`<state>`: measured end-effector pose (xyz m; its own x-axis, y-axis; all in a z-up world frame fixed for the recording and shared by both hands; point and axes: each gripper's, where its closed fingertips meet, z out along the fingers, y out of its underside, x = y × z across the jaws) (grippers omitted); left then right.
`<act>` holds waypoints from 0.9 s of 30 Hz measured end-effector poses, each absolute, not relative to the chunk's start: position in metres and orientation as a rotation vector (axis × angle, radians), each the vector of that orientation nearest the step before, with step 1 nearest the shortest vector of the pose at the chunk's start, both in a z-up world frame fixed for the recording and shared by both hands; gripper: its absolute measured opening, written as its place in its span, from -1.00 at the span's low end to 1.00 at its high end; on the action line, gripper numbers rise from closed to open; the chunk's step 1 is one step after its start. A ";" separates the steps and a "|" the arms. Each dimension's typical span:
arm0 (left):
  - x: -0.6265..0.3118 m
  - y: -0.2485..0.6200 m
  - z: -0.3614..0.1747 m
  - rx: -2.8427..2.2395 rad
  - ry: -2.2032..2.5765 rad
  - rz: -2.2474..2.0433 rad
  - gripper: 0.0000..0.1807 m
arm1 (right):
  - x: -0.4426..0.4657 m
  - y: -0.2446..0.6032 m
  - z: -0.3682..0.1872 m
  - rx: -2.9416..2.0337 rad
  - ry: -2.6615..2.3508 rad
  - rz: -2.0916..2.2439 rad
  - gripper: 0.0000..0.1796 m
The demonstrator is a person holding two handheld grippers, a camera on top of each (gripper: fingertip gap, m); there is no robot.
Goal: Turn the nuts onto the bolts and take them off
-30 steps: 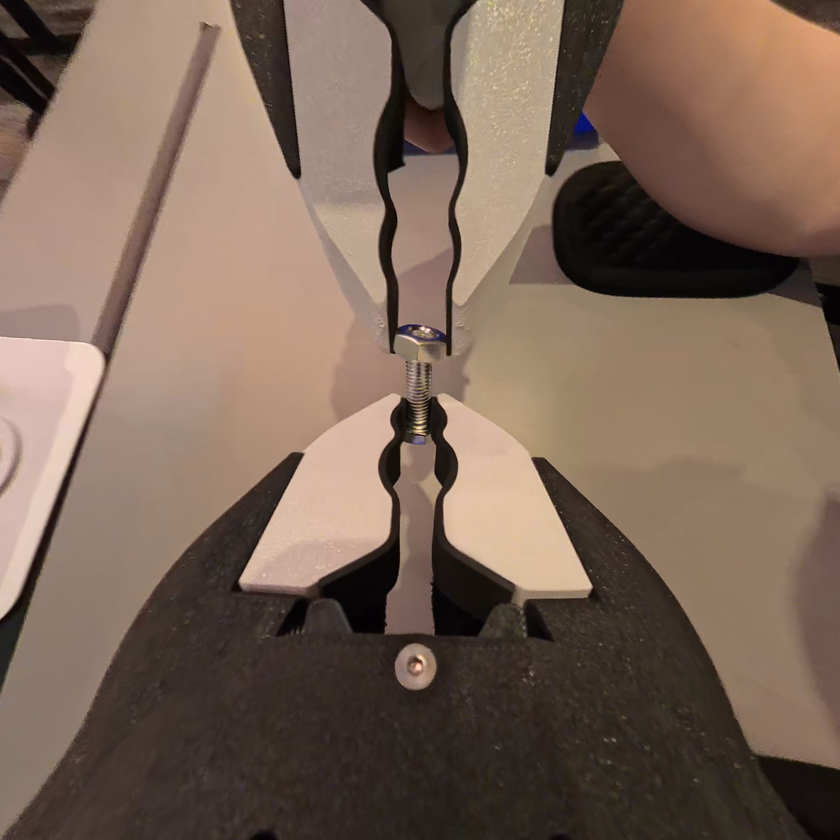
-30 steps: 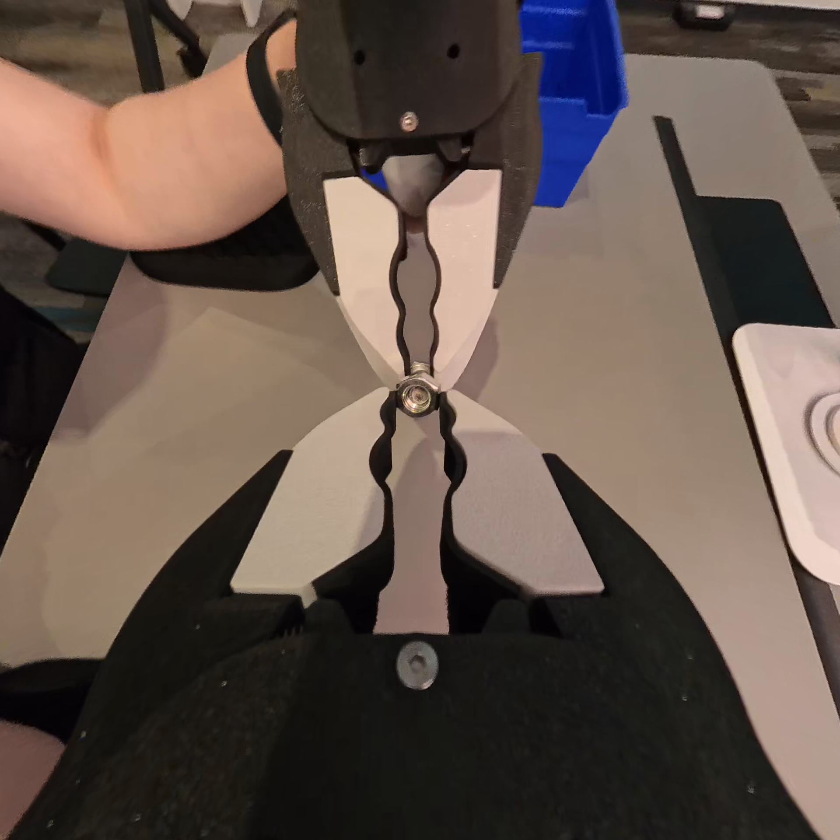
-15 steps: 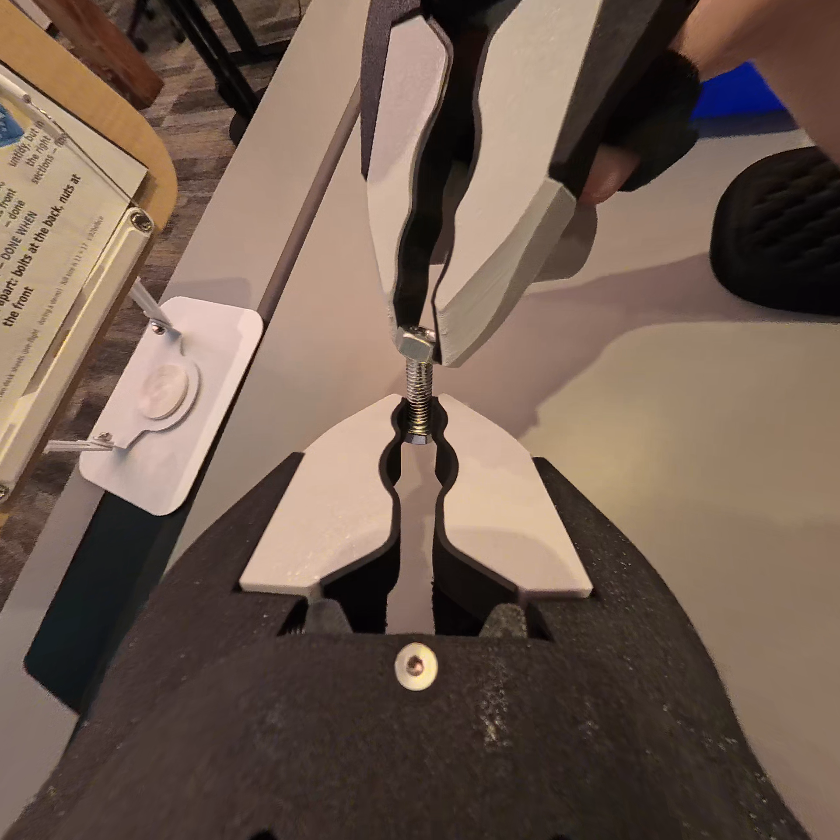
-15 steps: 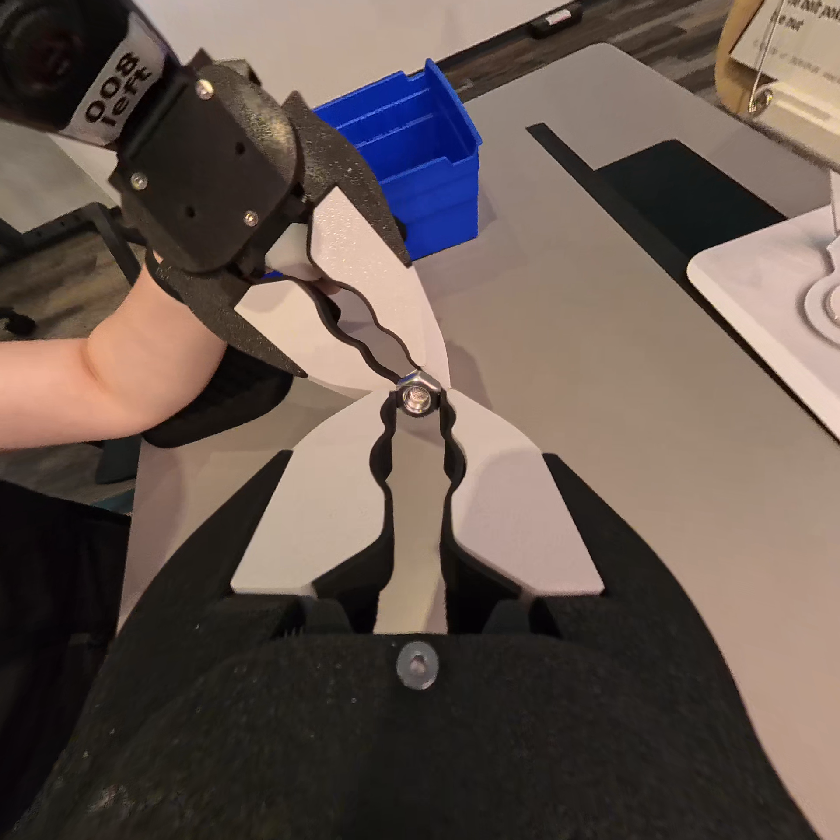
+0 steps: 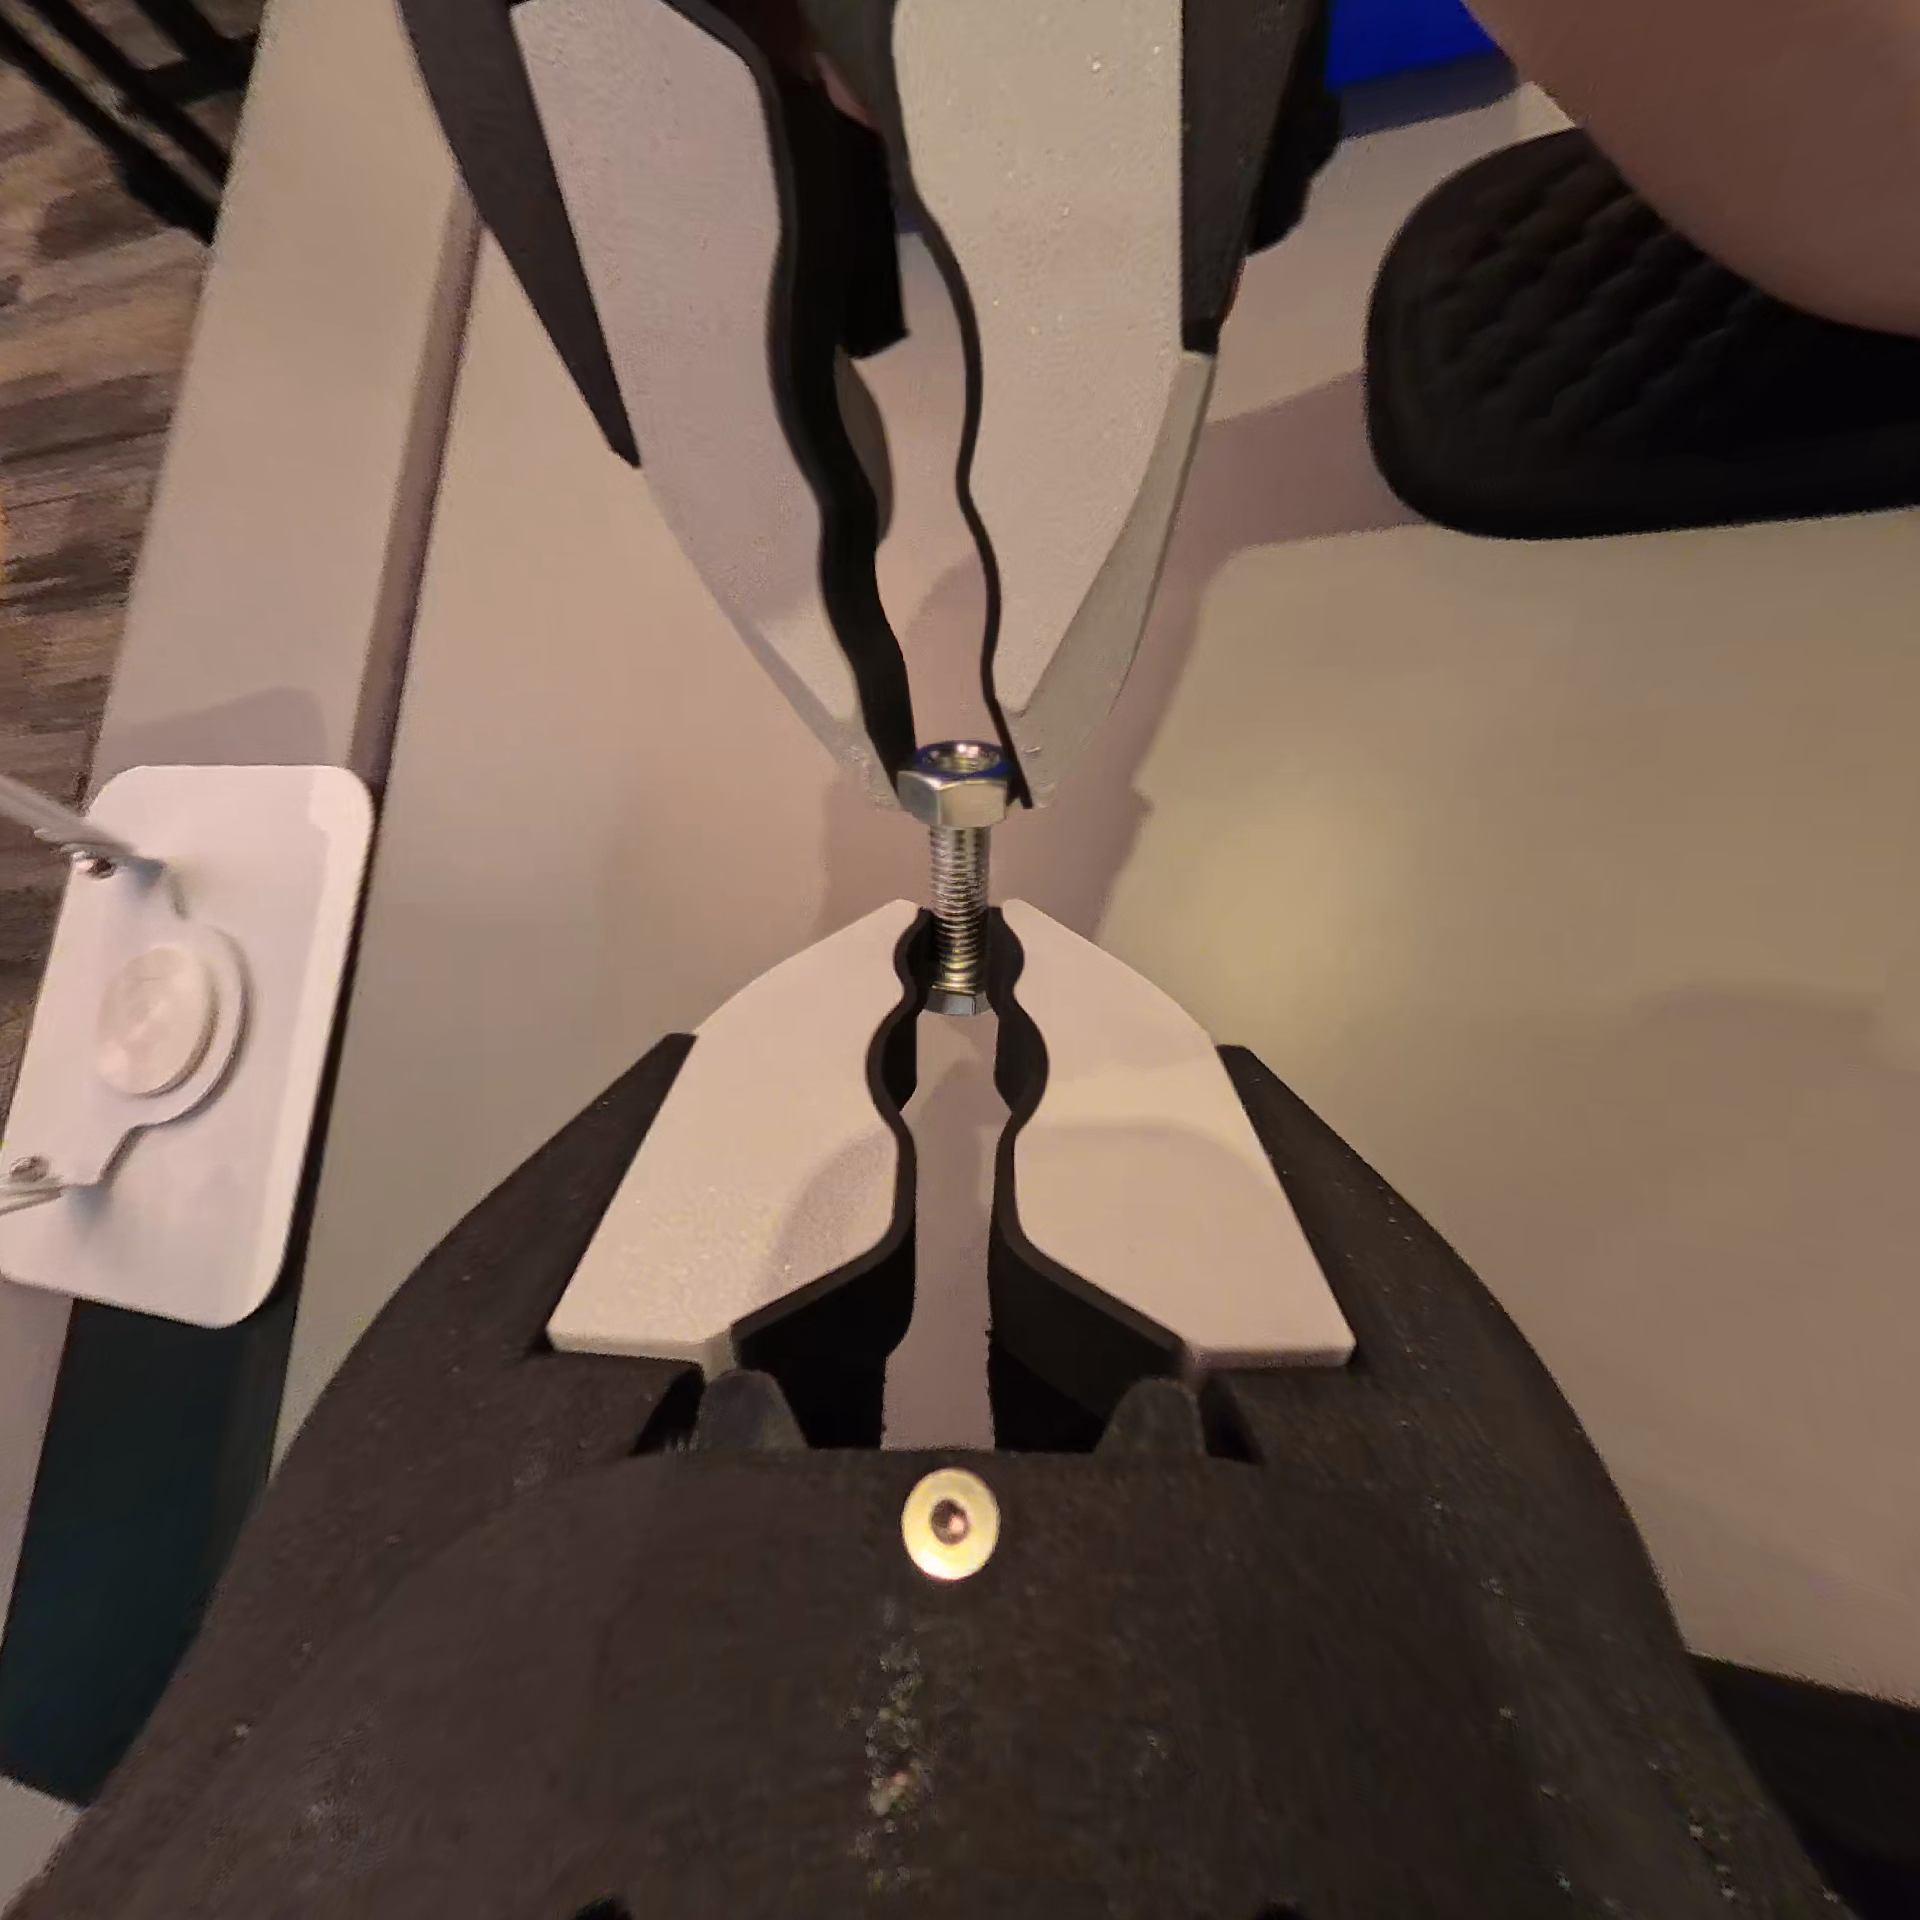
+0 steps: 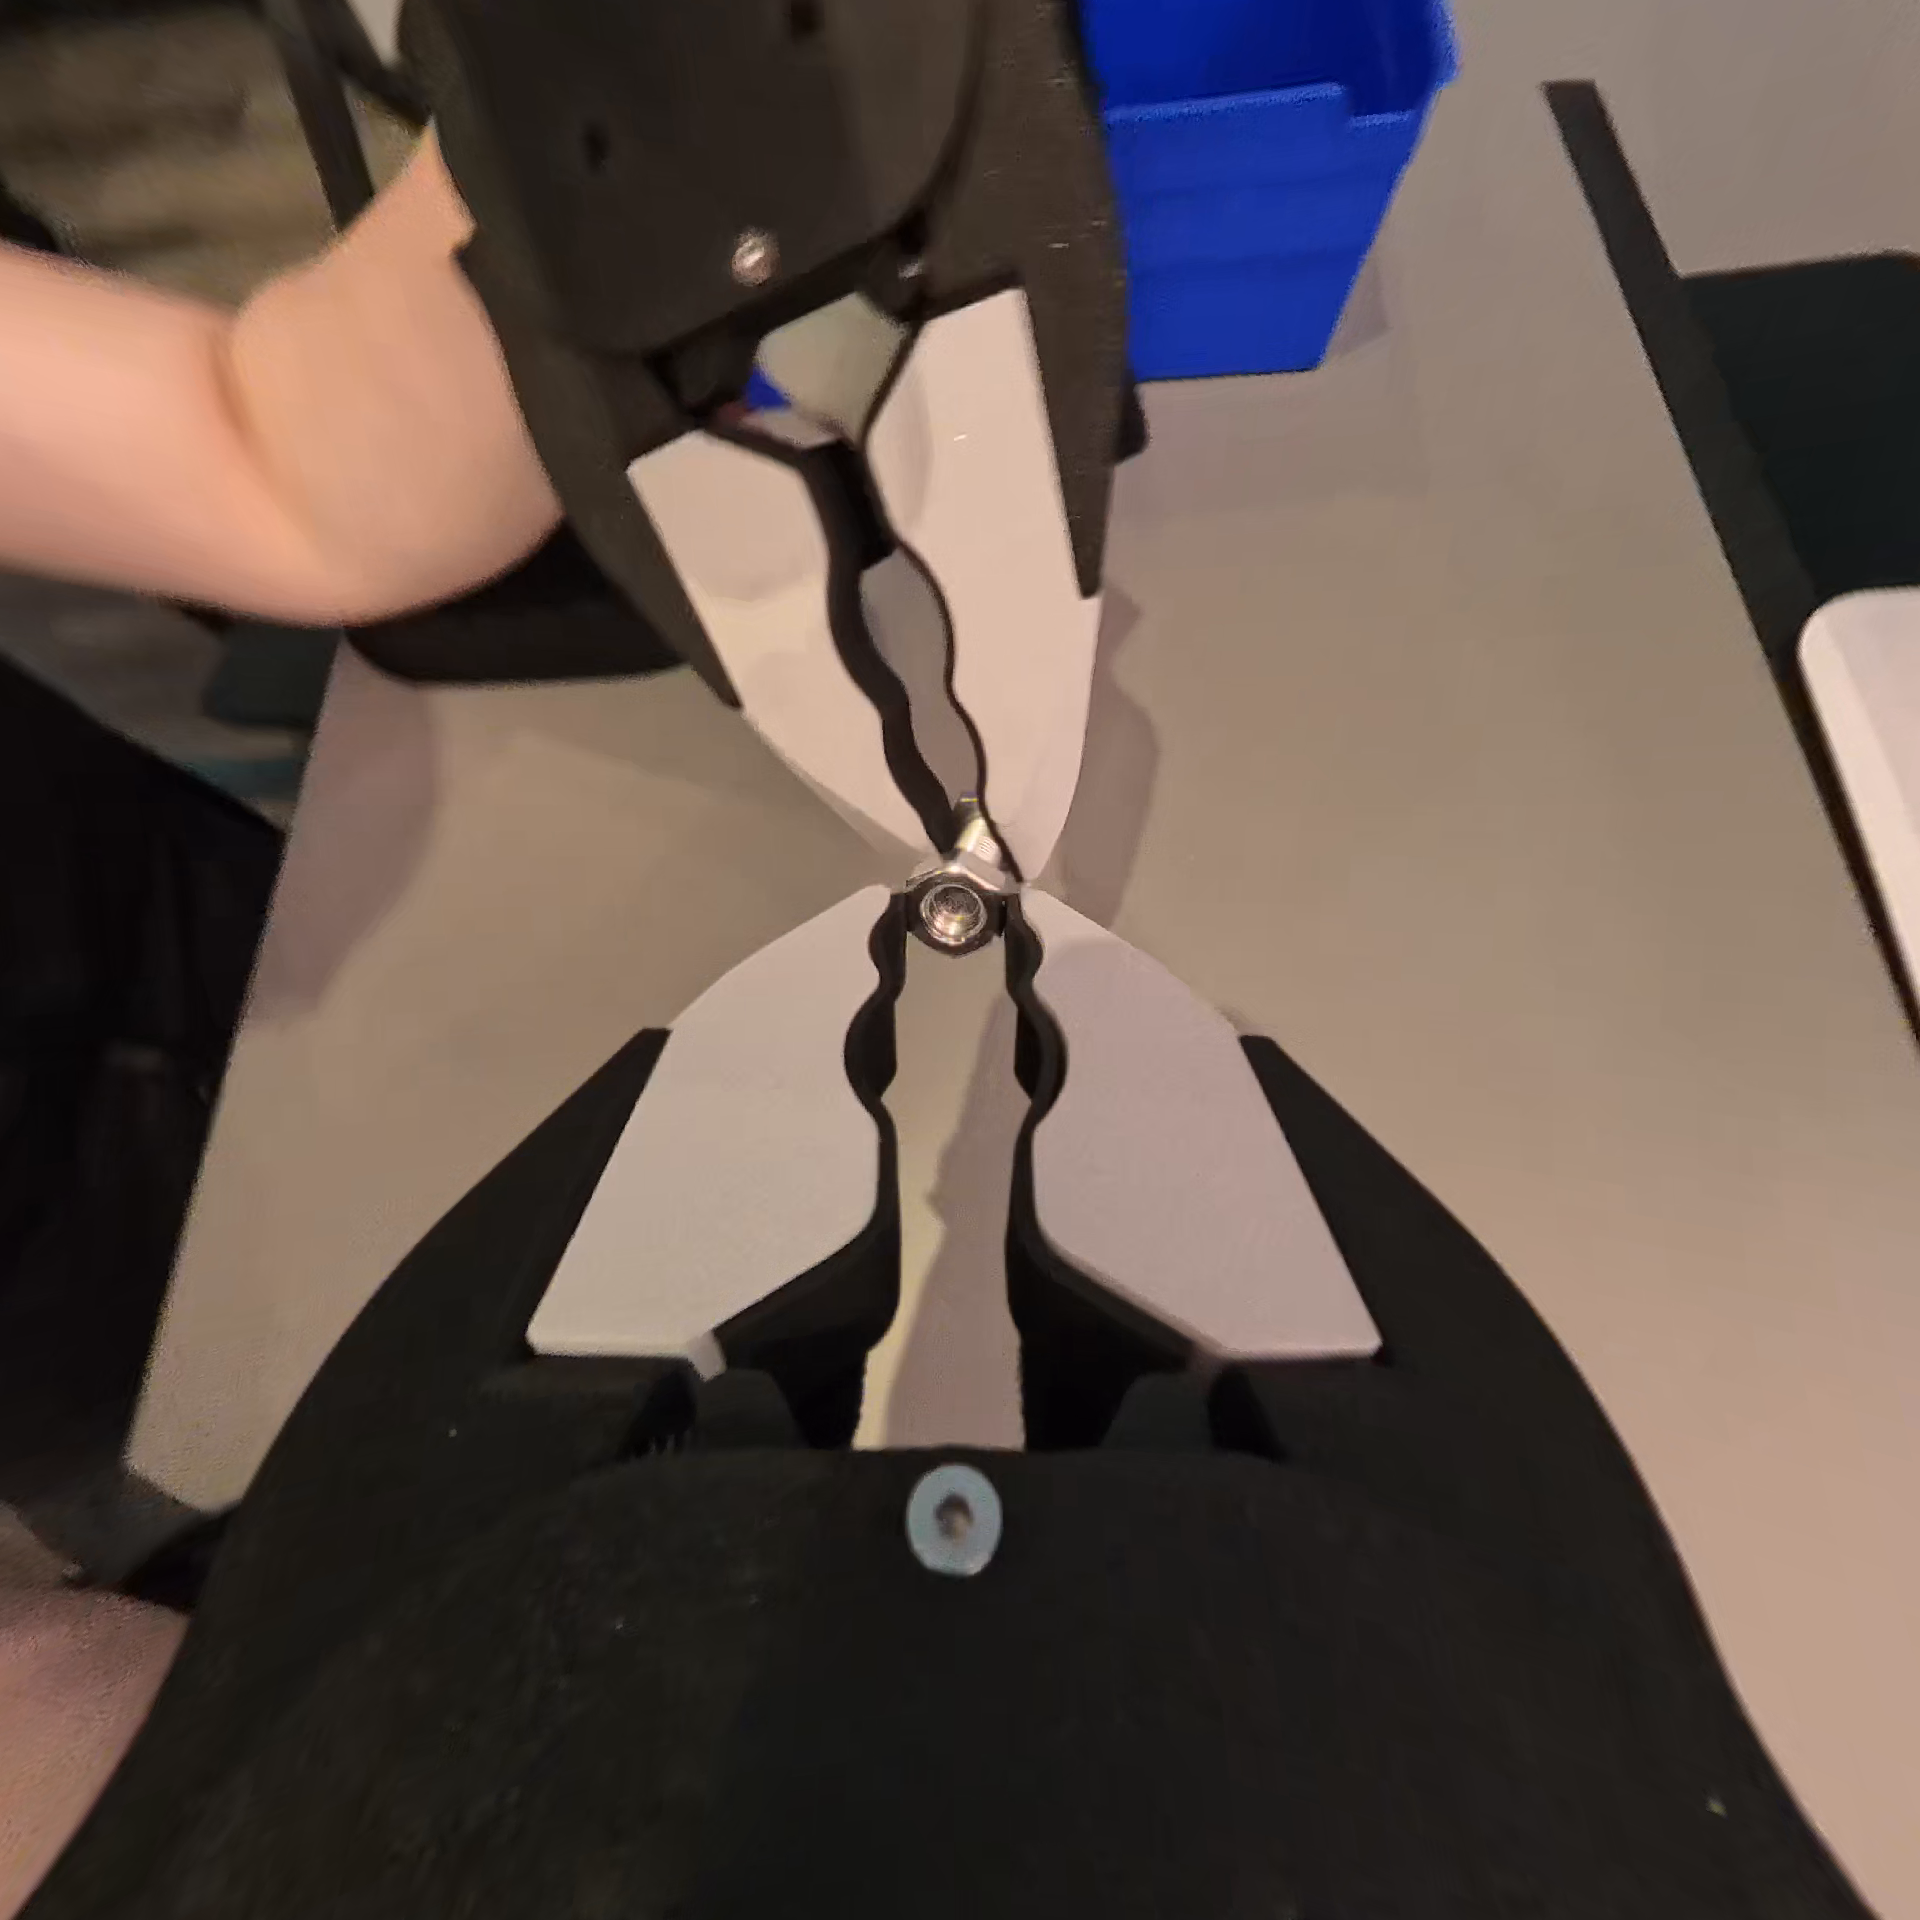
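A silver bolt (image 5: pixel 956 883) is held level above the grey table (image 5: pixel 1455 935) between the two grippers. My left gripper (image 5: pixel 956 940) is shut on the bolt's head end. My right gripper (image 5: pixel 958 792) comes in from the opposite side and is shut on a hex nut (image 5: pixel 956 795) sitting on the tip of the thread. In the right wrist view my right gripper (image 6: pixel 954 906) grips the nut (image 6: pixel 954 916) end-on. The left gripper (image 6: pixel 971 844) holds the bolt (image 6: pixel 968 831) just behind it, tilted a little. Bare thread shows between nut and head.
A white plate with a round disc (image 5: pixel 177 1039) lies at the table's left edge. A black mesh pad (image 5: pixel 1621 353) and a person's forearm (image 6: pixel 260 447) are beyond the grippers. A blue bin (image 6: pixel 1247 208) stands at the far end, with a black mat (image 6: pixel 1818 416) beside it. The tips of both grippers are at nearly the same place.
Both grippers keep their hold. The right gripper has rolled back from its strong tilt of half a second ago to nearly in line with the left one. The nut is still at the bolt's tip.
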<state>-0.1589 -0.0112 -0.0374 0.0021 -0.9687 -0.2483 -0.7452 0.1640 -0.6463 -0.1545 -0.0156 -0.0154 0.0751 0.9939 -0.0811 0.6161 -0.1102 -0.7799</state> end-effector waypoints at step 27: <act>-0.157 -0.001 -0.026 -1.616 1.700 -0.424 -0.90 | -0.154 -0.009 -0.007 -1.859 -1.443 0.990 -0.81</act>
